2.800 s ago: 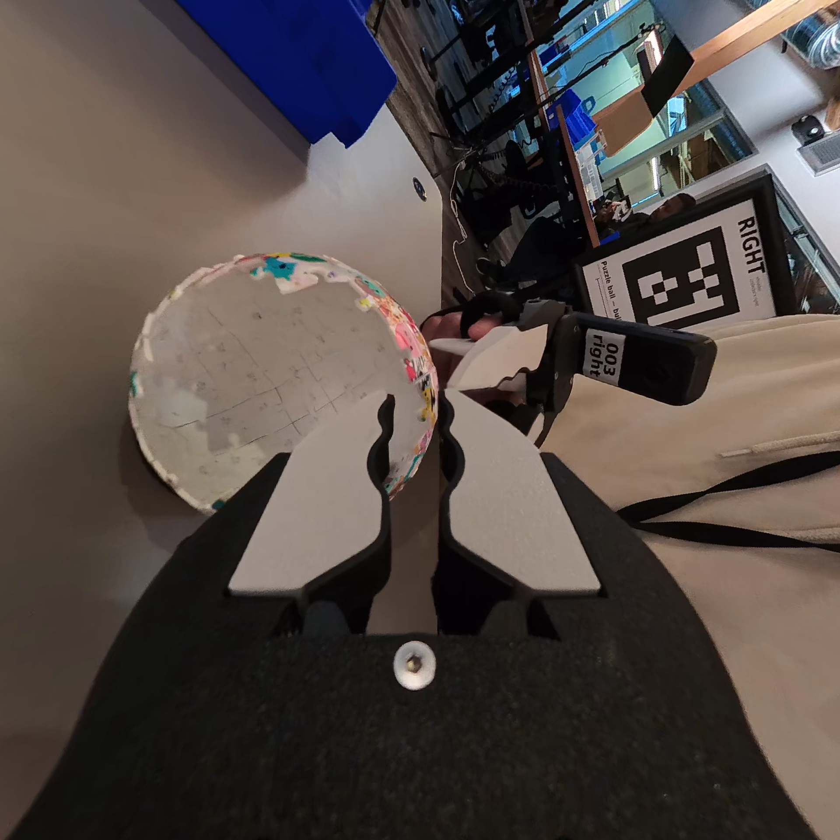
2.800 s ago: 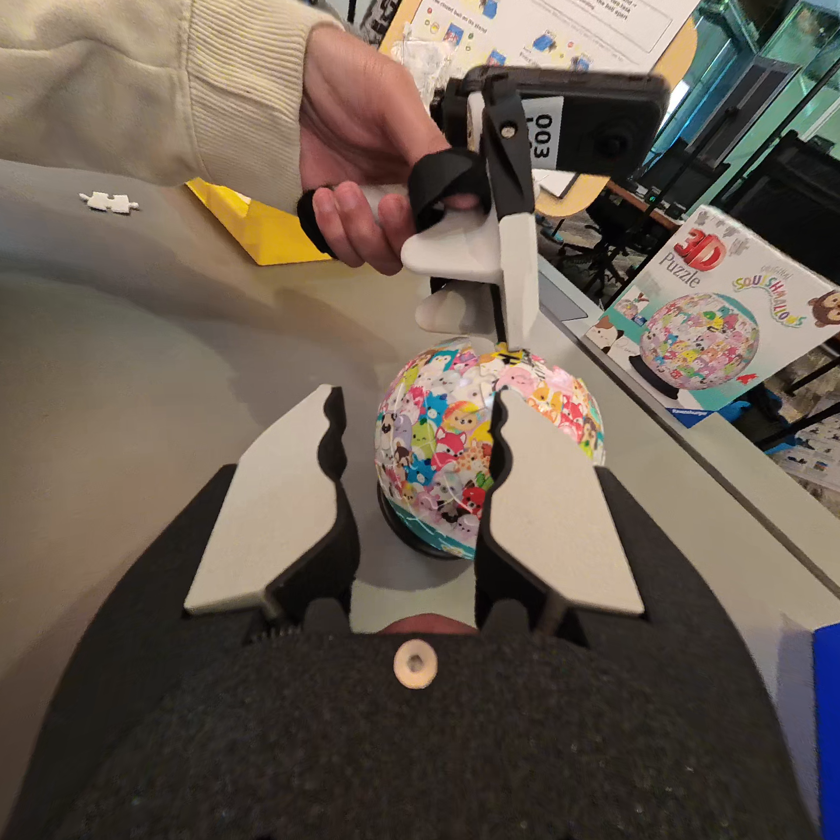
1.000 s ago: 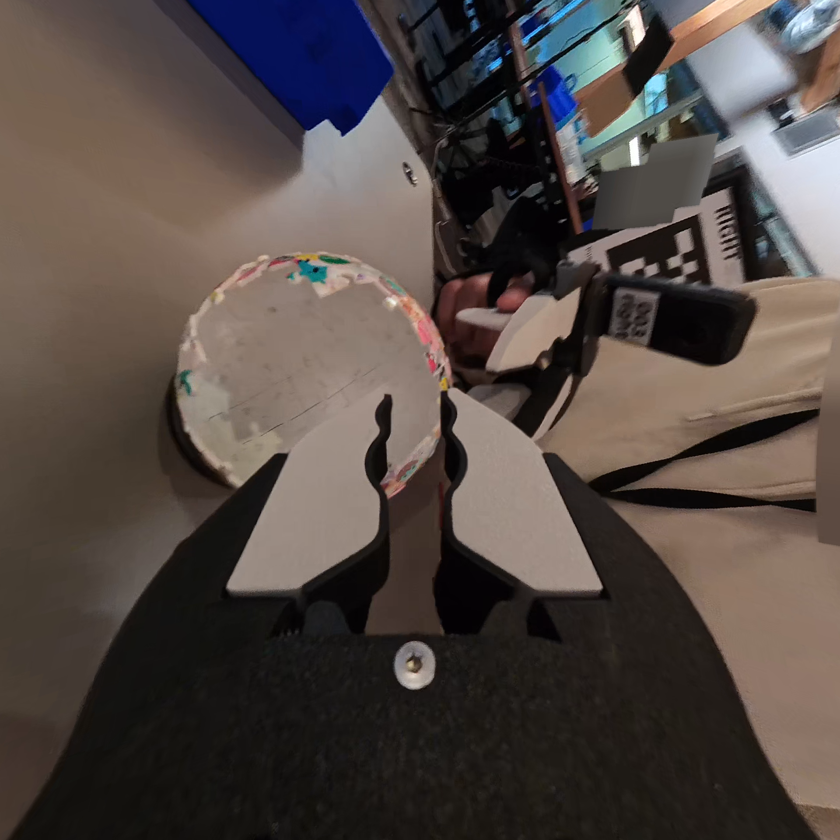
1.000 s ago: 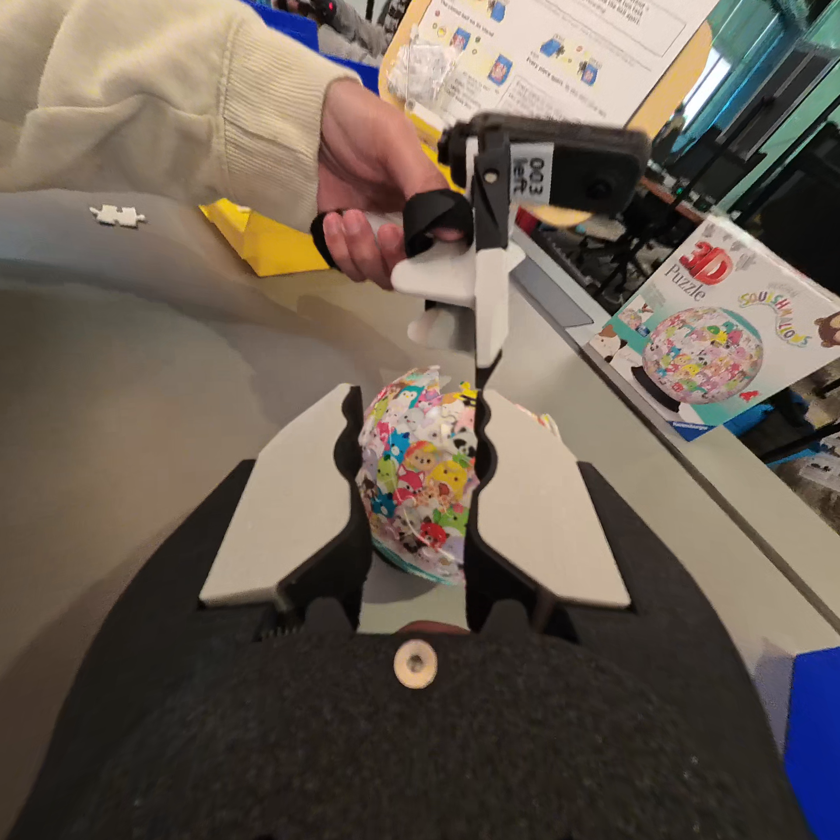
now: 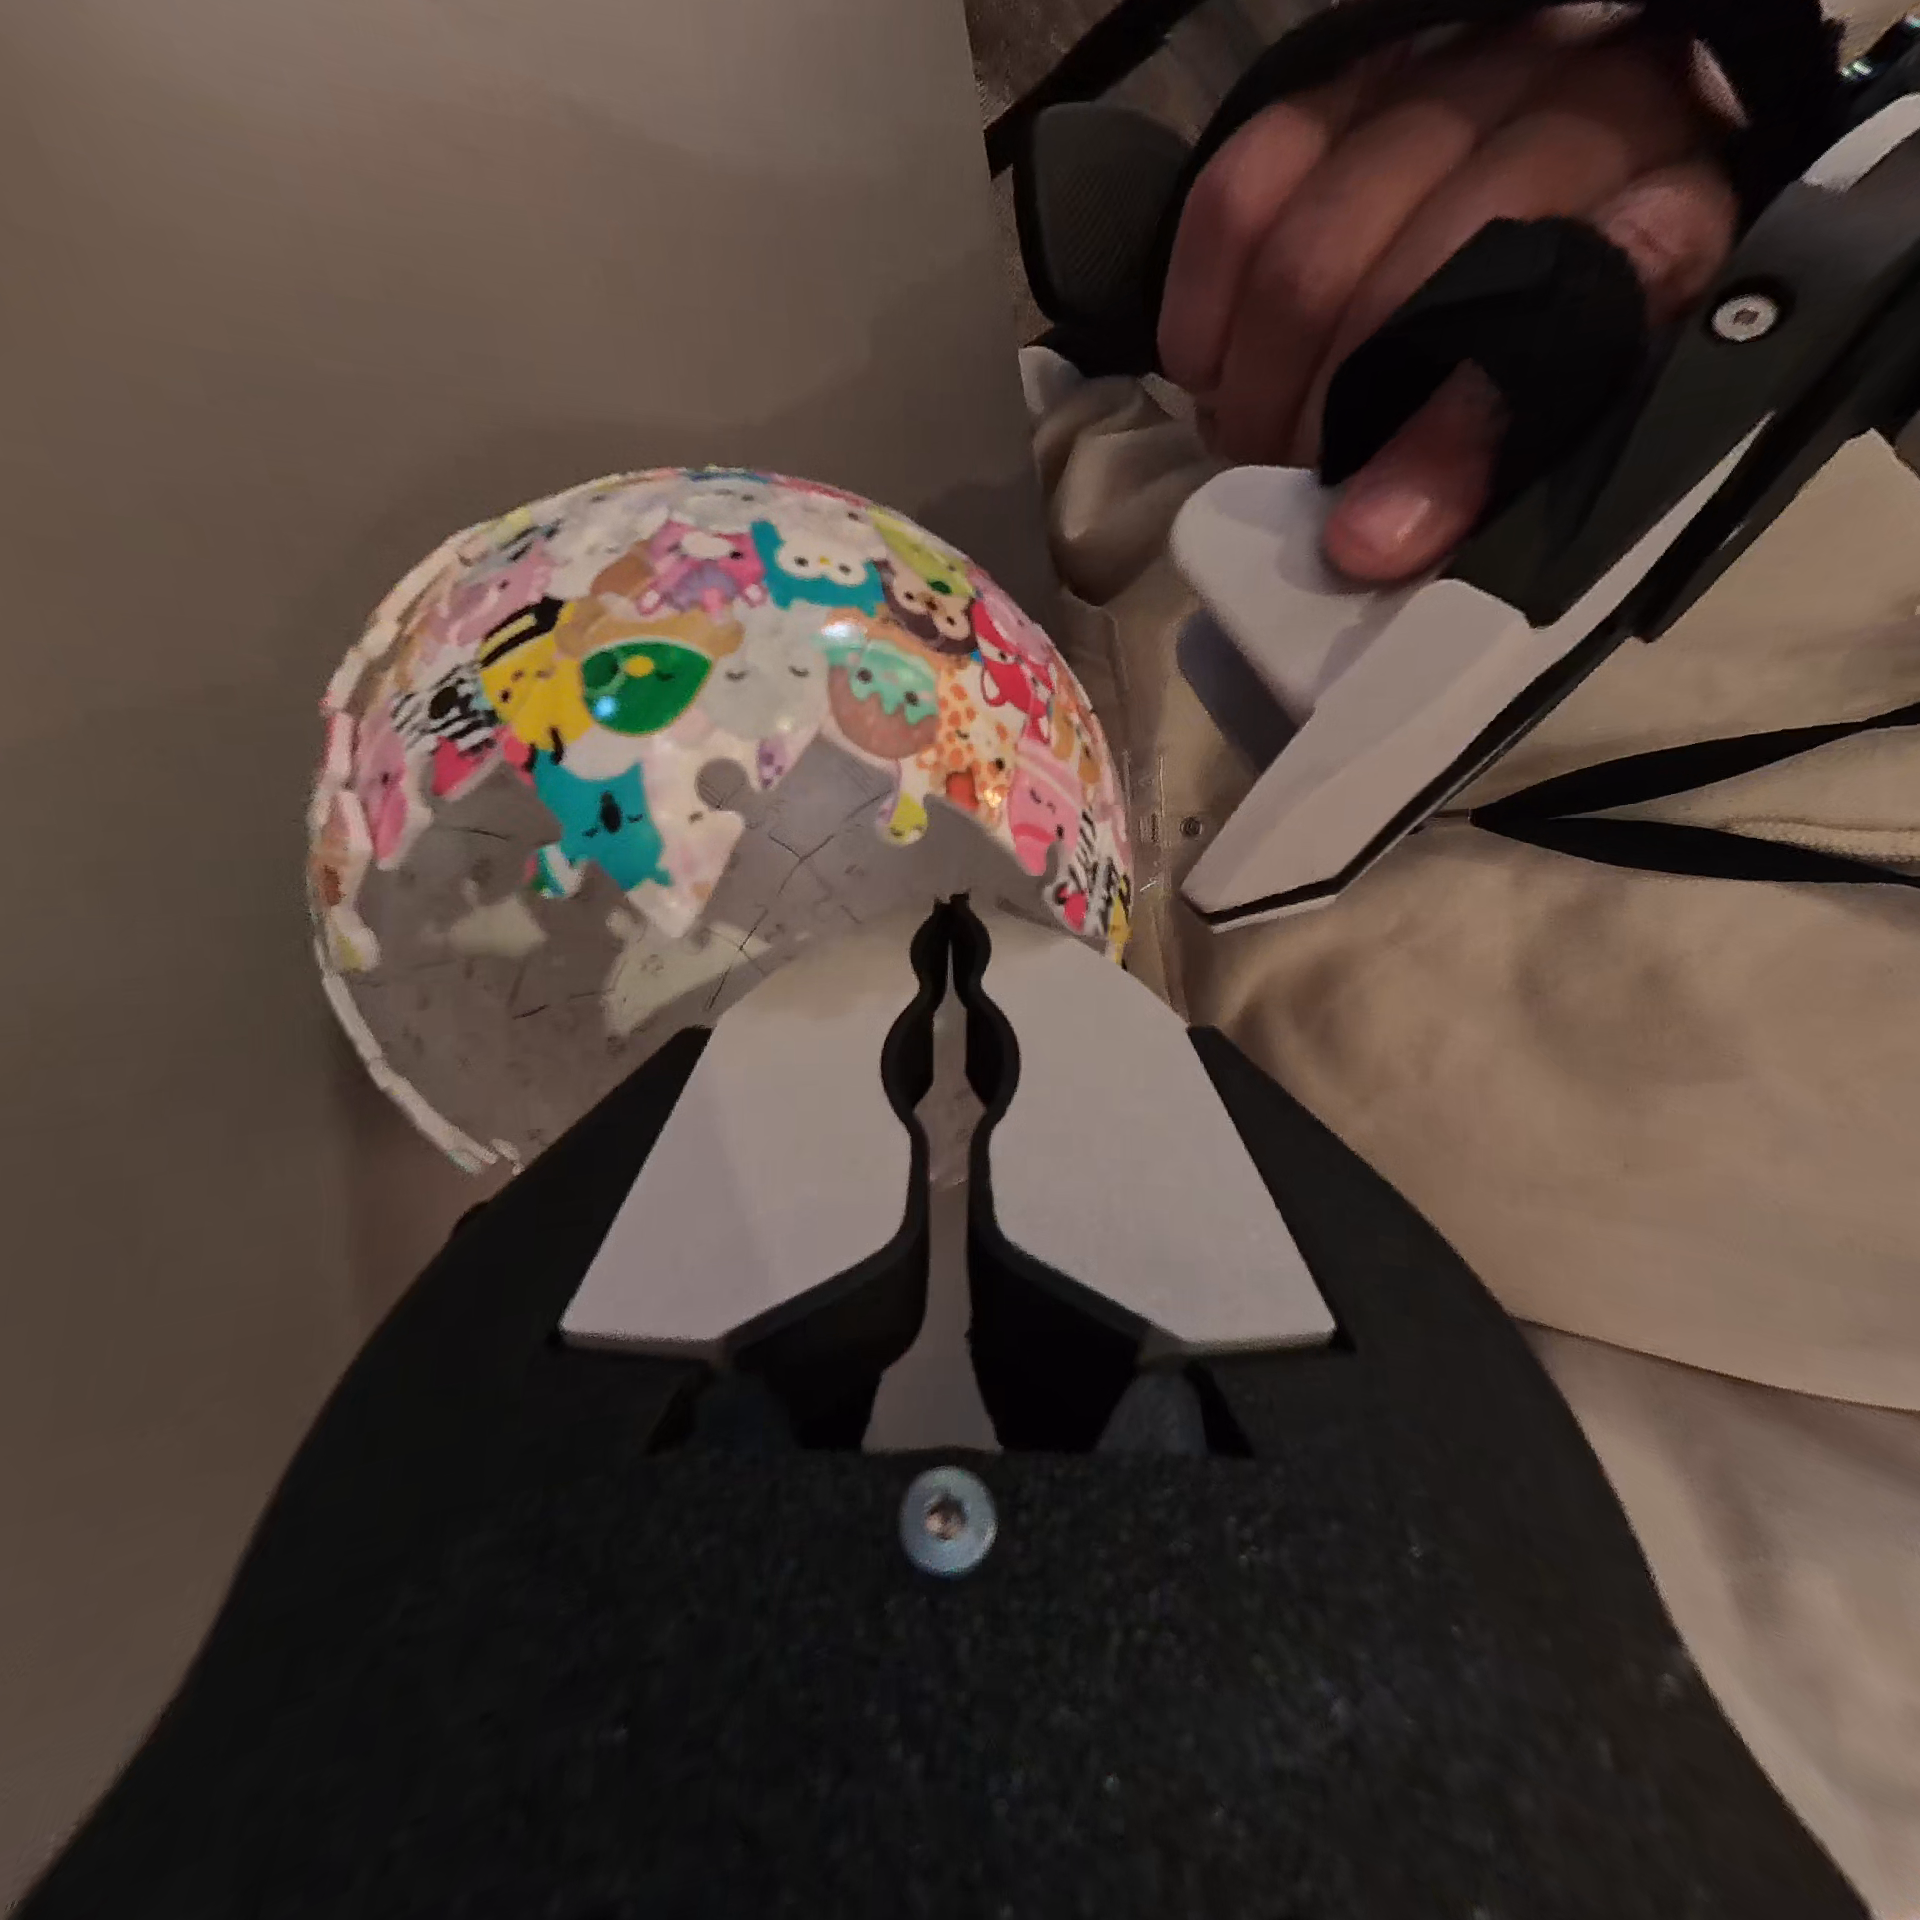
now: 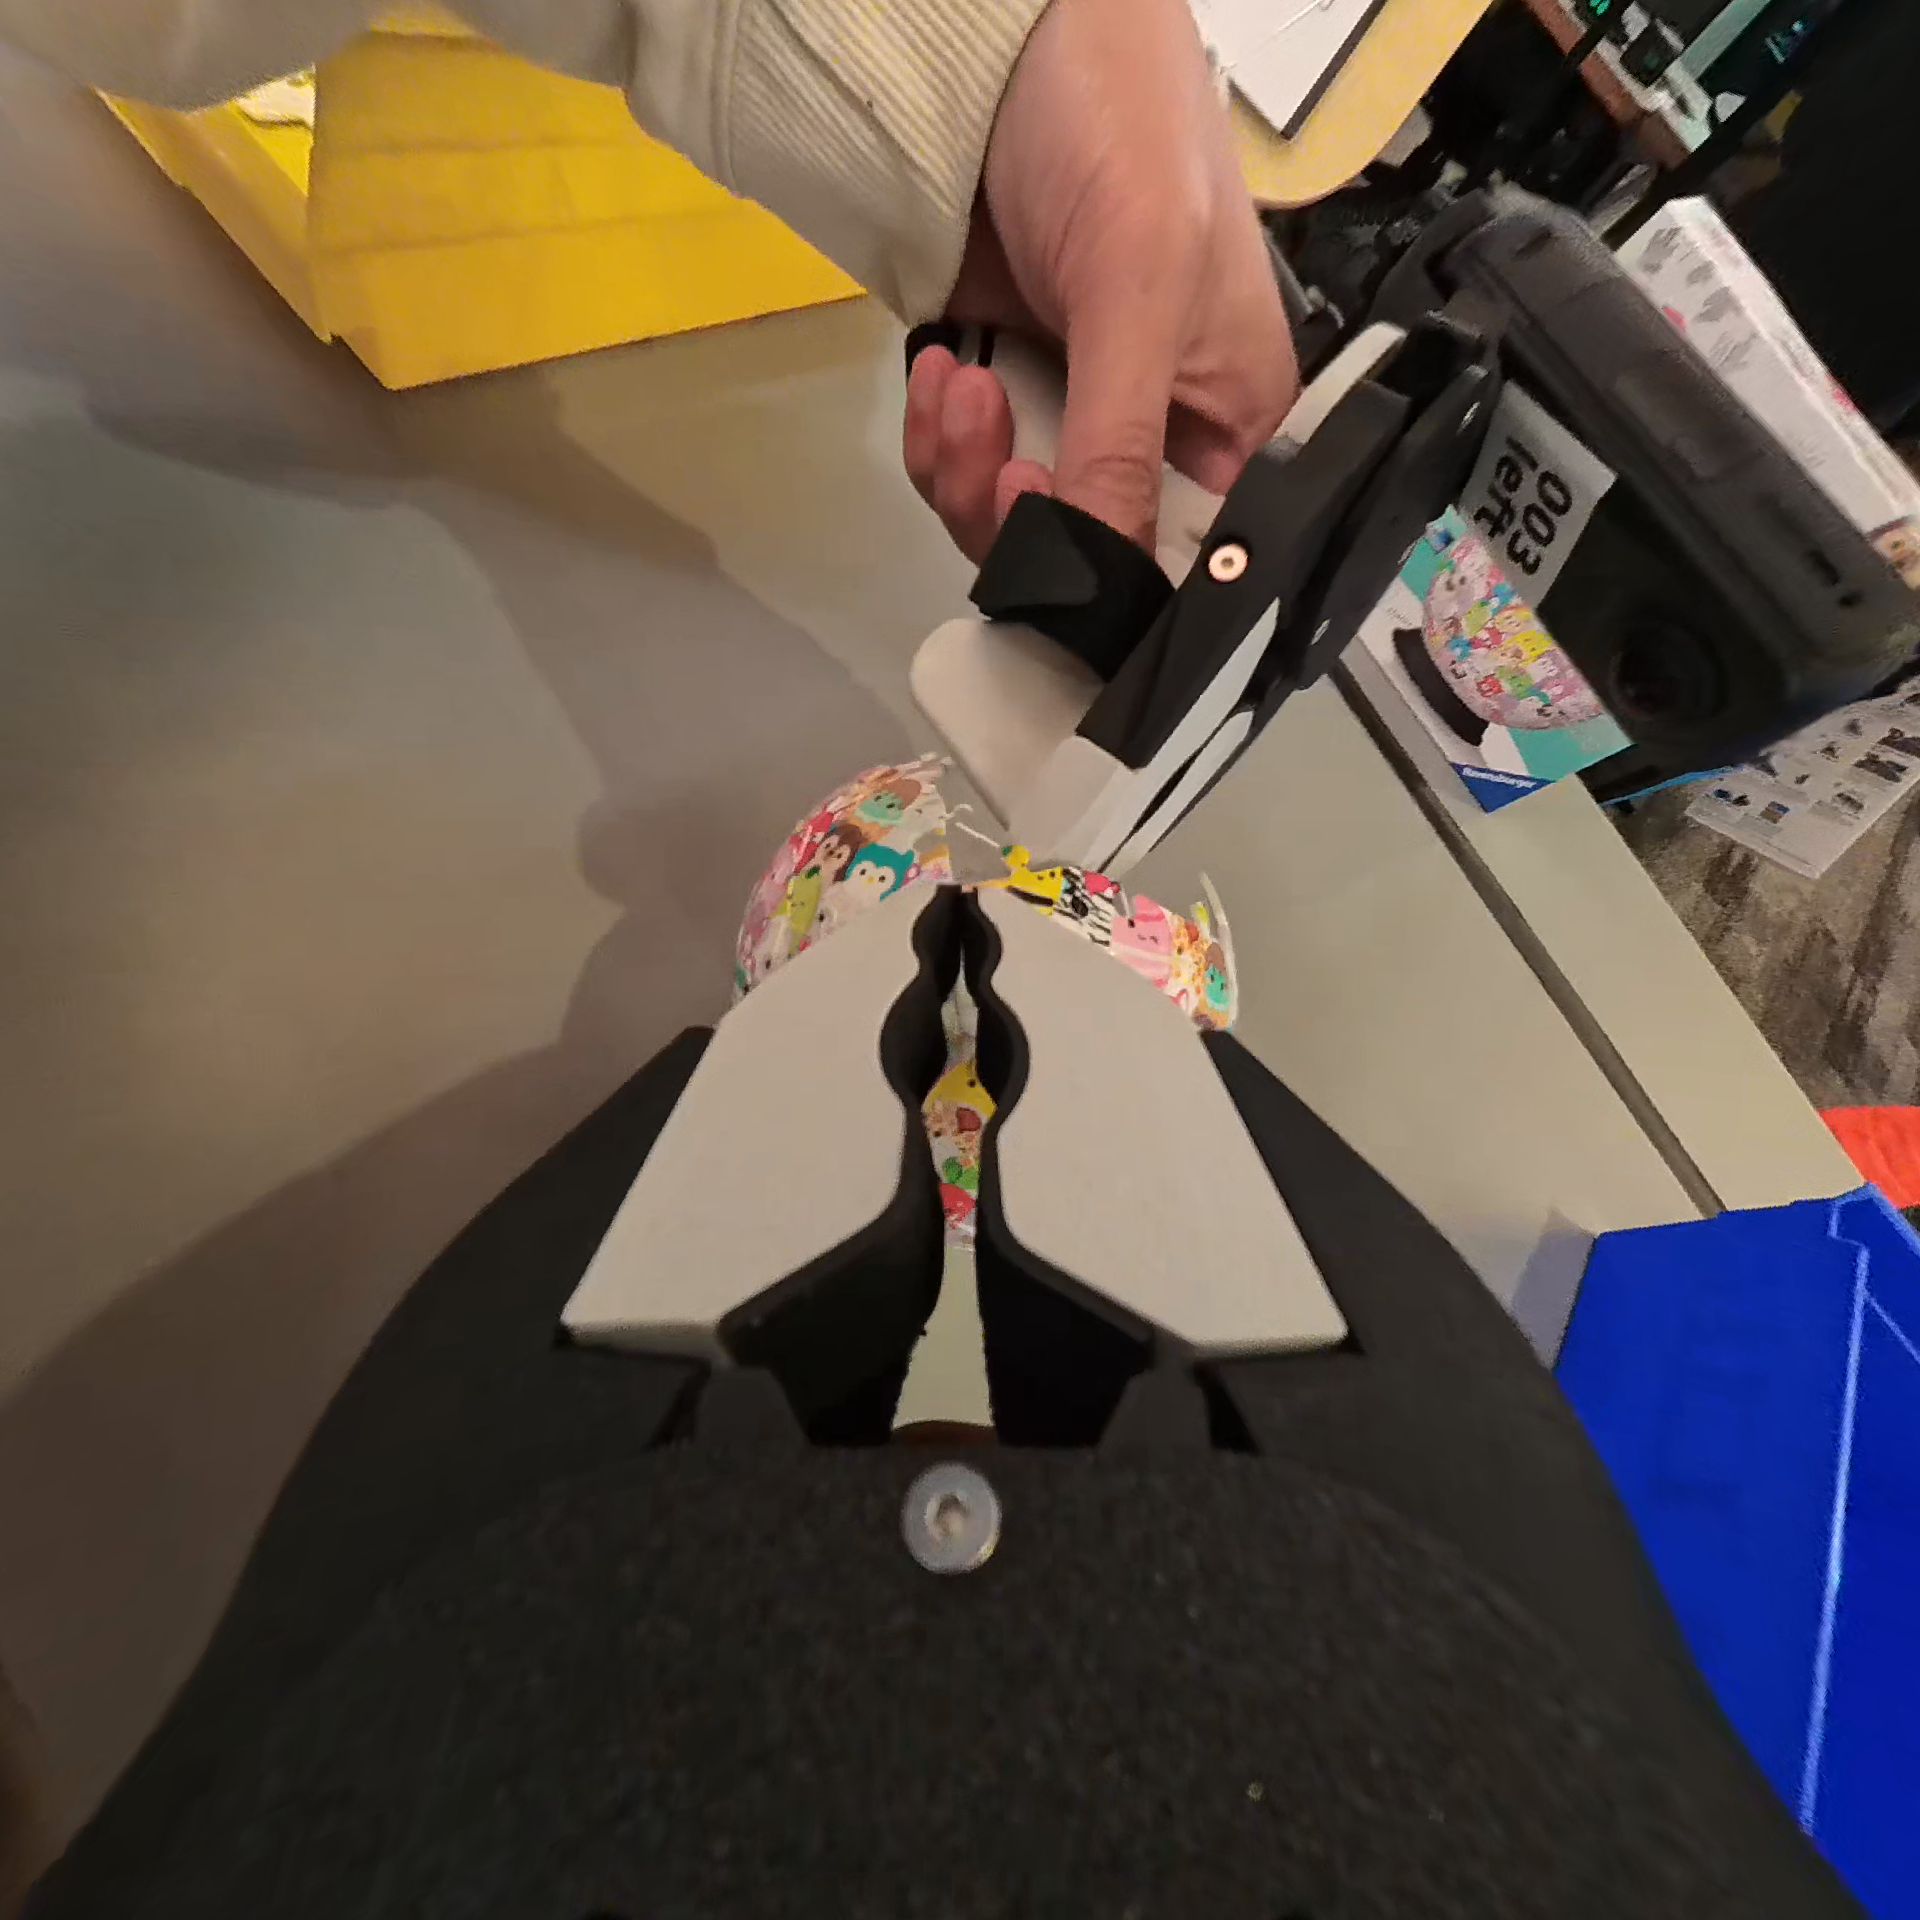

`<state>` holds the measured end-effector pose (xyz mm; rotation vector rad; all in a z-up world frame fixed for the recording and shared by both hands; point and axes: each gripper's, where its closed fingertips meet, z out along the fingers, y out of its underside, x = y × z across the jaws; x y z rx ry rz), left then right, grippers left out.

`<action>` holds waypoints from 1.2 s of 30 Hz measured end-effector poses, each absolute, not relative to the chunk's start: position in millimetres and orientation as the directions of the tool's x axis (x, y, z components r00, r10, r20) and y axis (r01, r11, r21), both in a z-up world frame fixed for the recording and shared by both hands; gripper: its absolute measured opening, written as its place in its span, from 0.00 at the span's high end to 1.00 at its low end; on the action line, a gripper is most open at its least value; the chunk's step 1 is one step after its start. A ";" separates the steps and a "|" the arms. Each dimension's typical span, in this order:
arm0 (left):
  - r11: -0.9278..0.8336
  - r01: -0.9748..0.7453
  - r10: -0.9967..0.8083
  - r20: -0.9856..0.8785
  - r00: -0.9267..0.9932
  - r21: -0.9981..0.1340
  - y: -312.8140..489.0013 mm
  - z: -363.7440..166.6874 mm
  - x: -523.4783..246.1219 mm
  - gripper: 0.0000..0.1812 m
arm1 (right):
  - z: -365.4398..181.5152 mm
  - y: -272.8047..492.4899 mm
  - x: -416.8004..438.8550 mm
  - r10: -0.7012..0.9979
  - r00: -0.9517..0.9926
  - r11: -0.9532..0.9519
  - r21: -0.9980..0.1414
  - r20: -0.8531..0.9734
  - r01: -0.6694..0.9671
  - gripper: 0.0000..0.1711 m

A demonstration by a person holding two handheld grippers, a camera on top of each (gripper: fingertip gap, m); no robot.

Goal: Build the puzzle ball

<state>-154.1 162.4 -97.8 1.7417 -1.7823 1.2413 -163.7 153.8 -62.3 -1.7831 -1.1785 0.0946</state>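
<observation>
Pinching shut on the rim of the colourful half-built plastic puzzle ball (image 5: 717, 727) on the grey counter (image 5: 416, 260), both claws, left (image 5: 951, 914) and right (image 6: 956, 904), narrowed from part-open a second ago, so the shell is now held.

The puzzle ball (image 6: 831, 883) sits mid-tabletop (image 6: 312, 831) with wide bare surface on the side away from the table edge, so that flank is free for an approach. Directly above the ball the way is crowded: the left gripper (image 6: 1117, 857) slants down onto its top with the person's hand (image 6: 1101, 343) behind it, and the right gripper (image 6: 956, 899) sits against the near side, its fingers (image 6: 790, 1122) nearly together. Farther out, a yellow bin (image 6: 540, 239) closes the far side, a blue bin (image 6: 1745, 1455) stands near the edge, and a puzzle box (image 6: 1496, 665) stands beyond it.
</observation>
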 end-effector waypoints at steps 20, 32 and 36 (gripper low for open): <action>-0.156 -0.929 -0.606 0.775 -0.179 -0.336 158.9 -99.0 -152.0 1.00 | -64.8 155.8 -165.5 0.749 0.521 -0.064 -0.737 0.410 0.673 1.00; -0.143 -0.935 -0.603 0.778 -0.177 -0.323 156.4 -102.0 -150.7 1.00 | -61.3 155.3 -163.0 0.752 0.536 -0.076 -0.757 0.385 0.649 1.00; -0.144 -0.936 -0.604 0.778 -0.174 -0.321 156.4 -101.9 -150.2 1.00 | -65.4 157.5 -161.0 0.749 0.541 -0.090 -0.751 0.383 0.655 1.00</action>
